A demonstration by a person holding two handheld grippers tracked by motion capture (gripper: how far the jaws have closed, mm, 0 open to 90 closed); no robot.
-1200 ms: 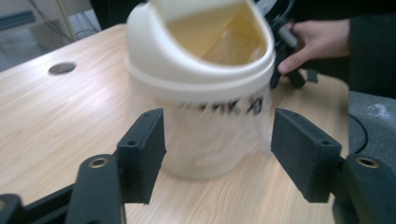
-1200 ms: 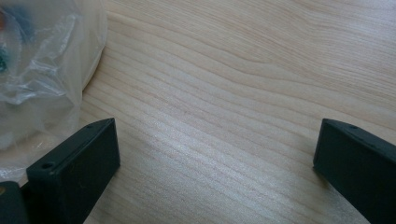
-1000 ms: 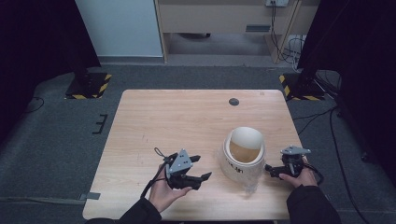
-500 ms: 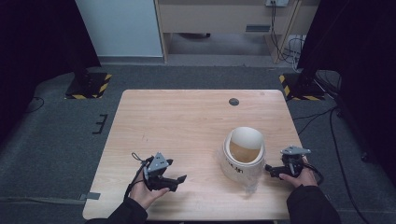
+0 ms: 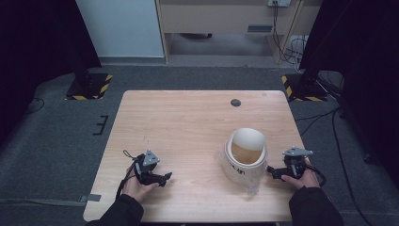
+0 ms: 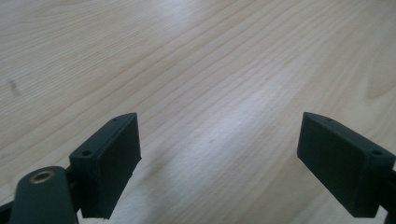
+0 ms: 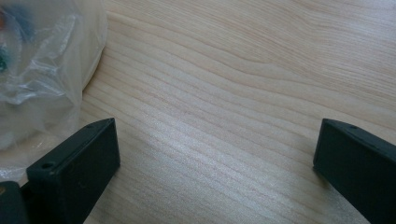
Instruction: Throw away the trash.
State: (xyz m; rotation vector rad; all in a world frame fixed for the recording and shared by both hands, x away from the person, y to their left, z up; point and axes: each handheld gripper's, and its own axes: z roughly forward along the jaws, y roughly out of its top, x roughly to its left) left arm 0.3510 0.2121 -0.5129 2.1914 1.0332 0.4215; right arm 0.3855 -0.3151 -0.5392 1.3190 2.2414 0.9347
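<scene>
Your left claw [image 5: 165, 177] has drawn back toward the near-left part of the counter [image 5: 188, 122] since a second ago, when it sat much closer to the pot; your right claw [image 5: 272, 171] has kept its place. Both claws are released: in each gripper view the jaws stand wide apart over bare wood, holding nothing.

You find the white pot [image 5: 243, 155] on the near-right part of the counter, lying tipped so its mouth faces up and away from you, with your right claw just beside its wall. It looks like glazed ceramic, so expect it to be heavy, stiff, slick and breakable if it rolls or knocks. Take hold across the rim, one jaw inside the mouth and one outside, rather than on the rounded wall where the pads would slide.

Inside, the pot shows a tan surface, though you cannot tell from this height whether that is contents or lining. A clear plastic bag [image 7: 42, 74] lies crumpled against the pot's base, thin, soft and light; something coloured may sit within it, but the blur hides what.
</scene>
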